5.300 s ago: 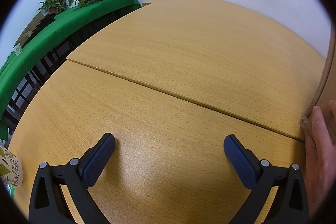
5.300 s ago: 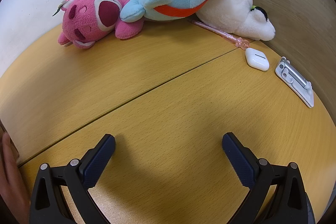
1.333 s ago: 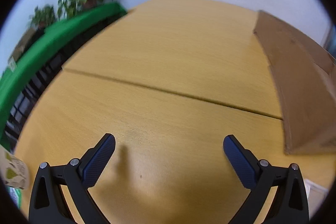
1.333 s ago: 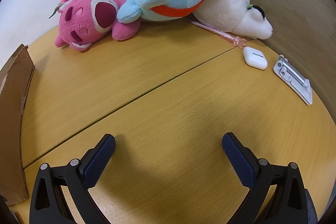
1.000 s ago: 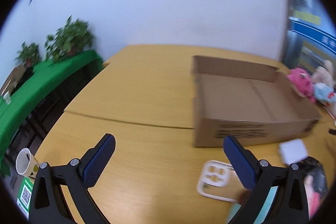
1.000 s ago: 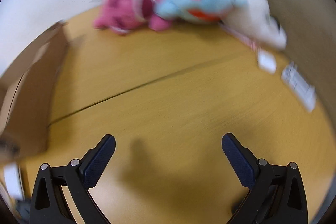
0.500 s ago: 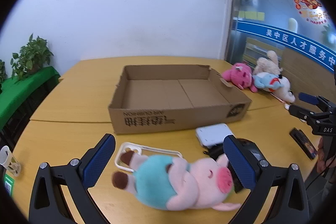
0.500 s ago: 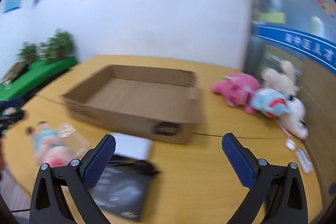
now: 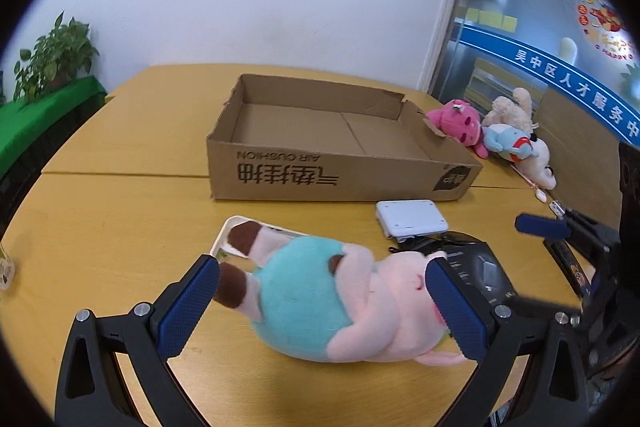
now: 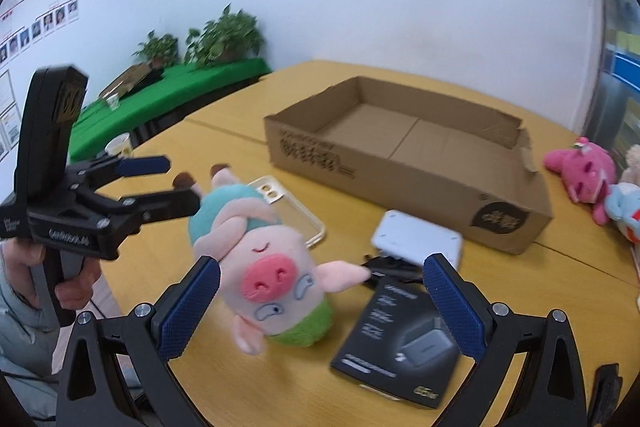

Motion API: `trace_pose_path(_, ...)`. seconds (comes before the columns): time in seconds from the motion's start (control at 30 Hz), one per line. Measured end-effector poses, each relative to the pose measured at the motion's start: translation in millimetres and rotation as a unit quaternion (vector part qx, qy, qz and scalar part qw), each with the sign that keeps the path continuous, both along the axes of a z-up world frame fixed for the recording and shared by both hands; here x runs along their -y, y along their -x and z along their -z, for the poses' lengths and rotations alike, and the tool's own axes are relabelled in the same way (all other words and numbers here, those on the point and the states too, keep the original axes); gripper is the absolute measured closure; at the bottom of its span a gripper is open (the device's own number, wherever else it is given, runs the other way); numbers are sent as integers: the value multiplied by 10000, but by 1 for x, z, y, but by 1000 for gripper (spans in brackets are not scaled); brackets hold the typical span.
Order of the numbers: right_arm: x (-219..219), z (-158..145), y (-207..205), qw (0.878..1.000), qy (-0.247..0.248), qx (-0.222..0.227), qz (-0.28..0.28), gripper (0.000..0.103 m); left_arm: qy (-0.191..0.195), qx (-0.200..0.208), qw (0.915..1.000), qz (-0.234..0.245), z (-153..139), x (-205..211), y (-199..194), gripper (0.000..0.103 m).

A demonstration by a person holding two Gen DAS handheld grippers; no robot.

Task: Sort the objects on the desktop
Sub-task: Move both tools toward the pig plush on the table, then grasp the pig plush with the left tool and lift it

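Note:
A pink pig plush (image 9: 332, 299) in a teal shirt lies on the wooden table in front of an open, empty cardboard box (image 9: 340, 171). My left gripper (image 9: 320, 267) is open, and the pig lies across the gap between its fingers. In the right wrist view the left gripper (image 10: 168, 183) sits at the pig's (image 10: 264, 263) feet, and I cannot tell whether it touches them. My right gripper (image 10: 320, 267) is open and empty, hovering over the pig's head and a black box (image 10: 404, 343). A white box (image 10: 416, 239) and a clear phone case (image 10: 288, 211) lie nearby.
Several plush toys (image 9: 454, 121) are piled at the table's far right. A black cable (image 10: 384, 267) lies beside the white box. A paper cup (image 10: 119, 145) stands at the left edge. A green-covered bench with potted plants (image 10: 224, 39) lines the wall. A person's hand (image 10: 72, 291) holds the left gripper.
Both views have swung from bare tabletop and the far plush toys to the box and the objects in front of it. The left gripper has closed in on the pig.

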State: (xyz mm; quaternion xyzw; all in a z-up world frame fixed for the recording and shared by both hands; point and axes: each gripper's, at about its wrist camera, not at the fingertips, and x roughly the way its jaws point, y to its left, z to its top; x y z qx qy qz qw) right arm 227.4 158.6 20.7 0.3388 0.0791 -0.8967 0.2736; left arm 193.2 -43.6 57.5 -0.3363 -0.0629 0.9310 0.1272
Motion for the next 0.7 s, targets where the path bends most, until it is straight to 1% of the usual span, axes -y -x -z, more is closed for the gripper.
trace_pose_path(0.07, 12, 13, 8, 9997, -79, 139, -165, 0, -88, 160, 9997, -130, 8, 8, 7, 0)
trace_pose_path(0.13, 21, 23, 13, 9991, -108, 282, -301, 0, -262, 414, 9986, -200, 18, 16, 14, 0)
trace_pose_path(0.2, 27, 32, 21, 9980, -87, 421, -453, 0, -360, 537, 9976, -230, 24, 21, 16, 1)
trace_pose_path(0.27, 37, 43, 26, 9965, -110, 530, -634, 2, -378, 611, 9970, -276, 30, 26, 16, 1)
trace_pose_path(0.33, 47, 51, 32, 9952, -191, 614, -736, 5, -445, 679, 9962, -325, 35, 32, 17, 1)
trace_pose_path(0.37, 56, 60, 36, 9938, -256, 725, -808, 12, -517, 734, 9954, -340, 39, 35, 18, 1)
trace_pose_path(0.43, 69, 69, 38, 9909, -292, 890, -968, 11, -645, 869, 9932, -428, 46, 42, 23, 0)
trace_pose_path(0.5, 83, 71, 33, 9884, -396, 823, -1212, 11, -1087, 945, 9883, -505, 52, 58, 25, 1)
trace_pose_path(0.57, 83, 70, 32, 9855, -216, 896, -1427, 13, -1397, 1084, 9831, -467, 57, 68, 30, 1)
trace_pose_path(0.6, 79, 69, 33, 9838, -25, 989, -1497, 13, -1479, 1128, 9817, -420, 59, 70, 31, 1)
trace_pose_path(0.63, 76, 69, 34, 9835, 35, 1026, -1491, 13, -1550, 1172, 9803, -355, 61, 70, 33, 1)
trace_pose_path(0.7, 70, 74, 36, 9844, -36, 1095, -1377, 13, -1621, 1205, 9791, -246, 63, 67, 37, 1)
